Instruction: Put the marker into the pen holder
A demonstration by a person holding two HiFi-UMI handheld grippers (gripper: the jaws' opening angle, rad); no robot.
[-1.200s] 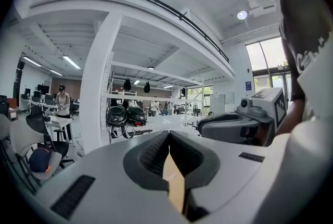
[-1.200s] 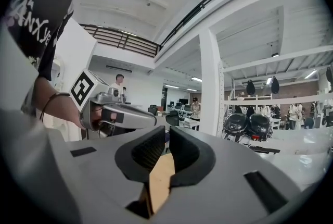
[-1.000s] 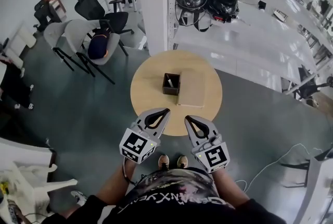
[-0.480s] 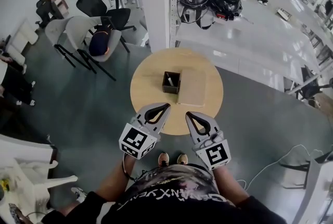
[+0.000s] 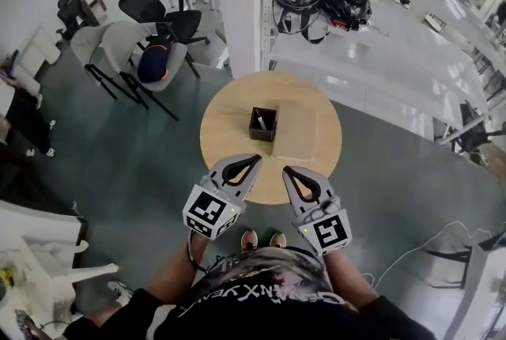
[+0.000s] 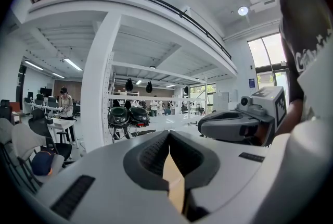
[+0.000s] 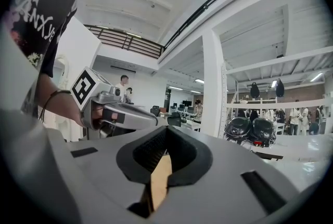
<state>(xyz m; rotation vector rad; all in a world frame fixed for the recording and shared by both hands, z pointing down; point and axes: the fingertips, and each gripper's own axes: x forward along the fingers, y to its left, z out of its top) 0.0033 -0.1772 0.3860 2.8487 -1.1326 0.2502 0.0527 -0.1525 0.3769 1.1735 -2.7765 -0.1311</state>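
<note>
Two grippers hang side by side over the near edge of a round table (image 5: 229, 133), tips pointing away from the person. On the left gripper (image 5: 254, 162) the jaws are pressed together with nothing between them; its own view shows the dark pads meeting in one seam. The right gripper (image 5: 287, 171) is the same: jaws fully together, nothing held. The two sets of tips are near each other but apart.

Ahead of both tips, well clear of them, a black pen holder (image 5: 263, 123) stands on the table, a little right of the left jaws' line and left of the right jaws' line. The marker (image 5: 258, 122) stands inside it, leaning. A flat tan pad (image 5: 294, 133) lies just beside the holder, straight ahead of the right jaws.
</note>
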